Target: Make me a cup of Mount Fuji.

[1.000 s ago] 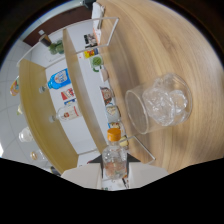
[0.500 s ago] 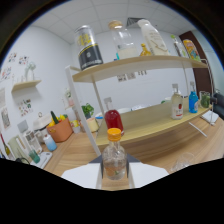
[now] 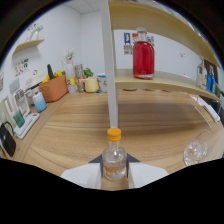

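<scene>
A small clear bottle point(image 3: 114, 161) with an orange cap point(image 3: 114, 133) stands upright between my two white fingers point(image 3: 82, 176), which press on both its sides. My gripper point(image 3: 114, 172) is shut on it and holds it above the wooden counter point(image 3: 75, 135). A clear glass point(image 3: 196, 151) sits on the counter ahead of the fingers to the right. Beyond, a tall bottle of red liquid point(image 3: 143, 59) stands on the wooden shelf point(image 3: 165, 80).
A white shelf post point(image 3: 111, 75) rises straight ahead behind the held bottle. Far left along the wall stand an orange basket point(image 3: 52, 89), a yellow mug point(image 3: 91, 84), a blue cup point(image 3: 39, 102) and a white tray point(image 3: 25, 125). More bottles sit at the shelf's right end point(image 3: 210, 80).
The view swung from a tilted look down at the counter and glass to level, and has closed in on the shelf post and red bottle. The small bottle stayed between the fingers throughout.
</scene>
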Motion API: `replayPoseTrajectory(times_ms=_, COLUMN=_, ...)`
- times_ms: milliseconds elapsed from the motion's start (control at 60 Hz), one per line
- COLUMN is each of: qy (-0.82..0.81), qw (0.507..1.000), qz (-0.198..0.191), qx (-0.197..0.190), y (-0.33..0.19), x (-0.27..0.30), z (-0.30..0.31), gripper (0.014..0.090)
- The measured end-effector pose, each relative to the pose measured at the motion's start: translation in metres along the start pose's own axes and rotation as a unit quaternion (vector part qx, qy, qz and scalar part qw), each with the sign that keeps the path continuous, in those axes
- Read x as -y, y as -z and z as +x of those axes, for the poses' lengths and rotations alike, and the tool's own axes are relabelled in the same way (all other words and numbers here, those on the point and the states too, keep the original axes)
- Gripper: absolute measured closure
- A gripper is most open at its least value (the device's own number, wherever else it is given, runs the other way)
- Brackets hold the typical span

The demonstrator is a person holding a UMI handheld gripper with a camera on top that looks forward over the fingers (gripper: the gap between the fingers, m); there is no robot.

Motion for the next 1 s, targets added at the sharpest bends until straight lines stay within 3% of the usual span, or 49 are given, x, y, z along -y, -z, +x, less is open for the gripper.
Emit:
replayPoseTrajectory(times_ms=117, qy=-0.001, qw=1.000, qz=-0.021, qx=0.005, y=-0.002, x=-0.011, z=-0.002, gripper=0.0688)
replayPoseTrajectory(times_ms=567, qy=0.017, qw=0.999, qz=-0.023, qx=0.017, y=0.015, x=-0.027, z=-0.001, gripper=0.0665)
replayPoseTrajectory(times_ms=683, qy=0.020, qw=0.999, qz=-0.030, qx=0.020, y=0.018, x=-0.029, z=-0.001, gripper=0.0524)
replayPoseTrajectory(times_ms=783, qy=0.025, qw=0.998, qz=-0.029, qx=0.044, y=0.030, x=-0.022, z=-0.007, gripper=0.0178)
replayPoseTrajectory(times_ms=1000, qy=0.047, qw=0.996, qz=0.036, qx=0.072, y=0.091, x=0.031, z=0.011, gripper=0.0185)
